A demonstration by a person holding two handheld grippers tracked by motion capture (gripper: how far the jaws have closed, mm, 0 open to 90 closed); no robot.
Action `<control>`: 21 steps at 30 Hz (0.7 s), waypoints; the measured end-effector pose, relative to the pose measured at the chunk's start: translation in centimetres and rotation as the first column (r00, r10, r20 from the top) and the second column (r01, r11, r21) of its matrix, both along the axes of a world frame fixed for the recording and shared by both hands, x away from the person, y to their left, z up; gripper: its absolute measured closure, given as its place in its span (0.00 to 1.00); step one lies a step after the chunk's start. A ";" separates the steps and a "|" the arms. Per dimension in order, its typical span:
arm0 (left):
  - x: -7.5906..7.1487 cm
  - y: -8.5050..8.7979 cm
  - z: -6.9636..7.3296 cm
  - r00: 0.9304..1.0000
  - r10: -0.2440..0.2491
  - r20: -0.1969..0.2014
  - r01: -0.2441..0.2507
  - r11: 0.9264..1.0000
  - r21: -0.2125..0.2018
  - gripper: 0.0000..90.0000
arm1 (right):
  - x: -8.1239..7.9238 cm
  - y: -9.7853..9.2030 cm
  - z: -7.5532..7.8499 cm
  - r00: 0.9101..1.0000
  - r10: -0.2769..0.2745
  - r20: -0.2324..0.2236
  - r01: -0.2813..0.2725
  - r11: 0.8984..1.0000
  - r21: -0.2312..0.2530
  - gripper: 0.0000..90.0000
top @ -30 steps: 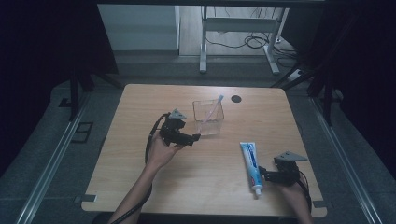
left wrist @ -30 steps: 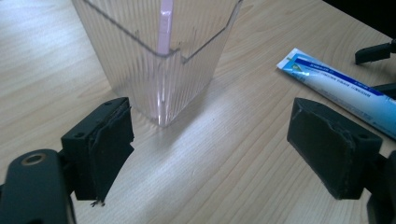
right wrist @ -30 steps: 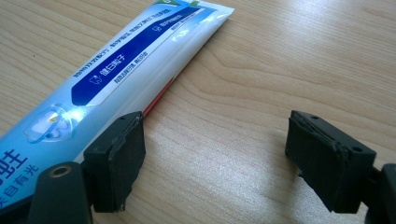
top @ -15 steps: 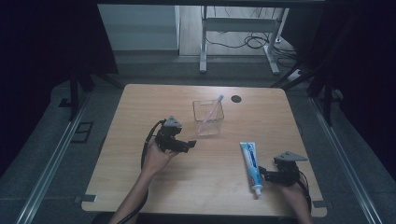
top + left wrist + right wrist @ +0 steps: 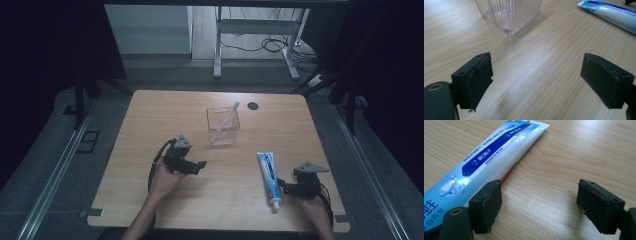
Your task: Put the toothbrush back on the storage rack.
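The left tool (image 5: 199,165) sits low over the near left part of the desk (image 5: 150,115), held in a hand (image 5: 165,177) that comes in from the near edge. Its jaws point right and stand wide apart with nothing between them; in the left gripper view only bare wood lies between the two black pads (image 5: 477,80). A cable loops off the tool's left side.

Just beyond and to the right of it, near the middle of the desk, stands a clear ribbed cup (image 5: 223,126). It is upright, and a pale toothbrush (image 5: 230,115) leans inside it, its top tilted to the far right. In the left gripper view the cup's base (image 5: 509,15) stands ahead of the jaws, apart from them.

A small dark round mark (image 5: 253,105) lies on the desk beyond the cup, toward the far right.

Farther right, on the near right part of the desk, a blue and white tube (image 5: 267,177) lies flat, its cap end toward the near edge and its flat end toward the cup.

The right tool (image 5: 284,188) rests just right of the tube's near end, jaws pointing left toward it. In the right gripper view its jaws are open wide and grip nothing: the tube (image 5: 494,152) lies just outside the left jaw, close against it, and bare wood shows between the pads (image 5: 599,205).
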State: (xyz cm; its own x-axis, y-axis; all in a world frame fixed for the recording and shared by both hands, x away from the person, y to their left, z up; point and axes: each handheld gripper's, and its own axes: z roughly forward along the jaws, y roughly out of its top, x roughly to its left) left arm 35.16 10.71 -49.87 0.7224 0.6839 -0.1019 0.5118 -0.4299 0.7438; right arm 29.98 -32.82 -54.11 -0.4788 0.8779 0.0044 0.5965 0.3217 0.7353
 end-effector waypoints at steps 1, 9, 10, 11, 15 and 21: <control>-0.1 0.1 -0.2 1.000 0.003 0.002 -0.003 1.000 0.005 0.12 | 0.0 0.0 0.0 1.000 0.000 0.000 0.000 1.000 0.000 0.22; -1.3 0.7 -1.2 1.000 0.022 -0.001 -0.022 1.000 0.022 0.11 | 0.0 0.0 0.0 1.000 -0.002 0.000 0.002 1.000 -0.002 0.22; -1.4 0.8 -1.4 1.000 0.024 -0.002 -0.024 0.999 0.026 0.11 | 0.0 0.0 0.0 1.000 -0.002 0.000 0.002 1.000 -0.002 0.22; -1.6 0.8 -1.6 1.000 0.026 -0.005 -0.026 0.999 0.030 0.11 | 0.0 0.0 0.0 1.000 -0.002 0.000 0.002 1.000 -0.001 0.22; -2.1 1.0 -2.4 0.999 0.034 -0.016 -0.033 0.998 0.062 0.10 | 0.0 0.0 0.0 1.000 0.000 0.002 0.000 1.000 -0.002 0.22; -2.9 1.1 -3.6 0.999 0.036 -0.021 -0.033 0.989 0.145 0.09 | 0.0 0.0 0.0 1.000 0.000 0.002 0.000 1.000 -0.002 0.22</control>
State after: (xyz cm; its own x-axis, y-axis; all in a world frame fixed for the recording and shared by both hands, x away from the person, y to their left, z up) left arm 32.29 11.79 -53.47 0.6969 0.7170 -0.0169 0.5447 -0.5138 0.6628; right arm 29.98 -32.81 -54.11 -0.4785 0.8781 0.0020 0.5953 0.3227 0.7359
